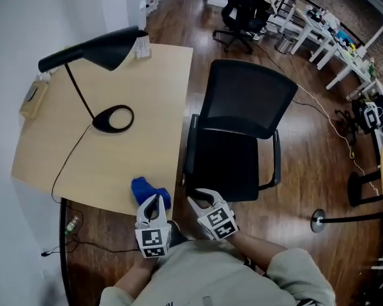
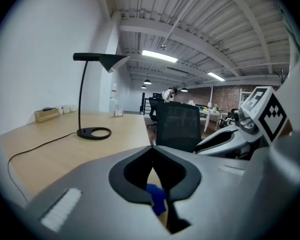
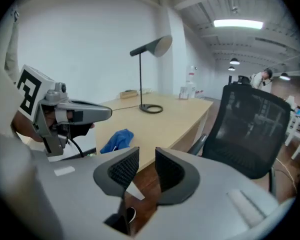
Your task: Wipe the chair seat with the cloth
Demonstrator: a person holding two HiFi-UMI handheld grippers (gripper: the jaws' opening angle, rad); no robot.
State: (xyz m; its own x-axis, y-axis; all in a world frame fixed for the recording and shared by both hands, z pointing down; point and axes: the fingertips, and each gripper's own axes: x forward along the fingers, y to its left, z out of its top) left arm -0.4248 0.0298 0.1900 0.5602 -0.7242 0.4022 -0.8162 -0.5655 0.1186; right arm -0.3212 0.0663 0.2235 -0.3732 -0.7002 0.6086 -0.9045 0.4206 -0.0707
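Observation:
A crumpled blue cloth (image 1: 150, 191) lies on the wooden desk (image 1: 140, 88) close to its near edge. It shows in the right gripper view (image 3: 118, 139) and, low between the jaws, in the left gripper view (image 2: 156, 197). The black mesh chair (image 1: 228, 164) stands right of the desk, its seat bare. My left gripper (image 1: 155, 199) hovers just short of the cloth, jaw tips touching, shut and empty (image 2: 152, 151). My right gripper (image 1: 198, 199) is beside it over the gap between desk and chair. Its jaws (image 3: 146, 158) stand apart with nothing between them.
A black desk lamp (image 1: 113, 118) with its cable stands mid-desk, a small wooden box (image 1: 33, 99) at the far left edge. A wall runs along the left. Behind the chair are another office chair (image 1: 240, 13) and white tables (image 1: 319, 30). A stanchion base (image 1: 317, 220) stands on the floor at right.

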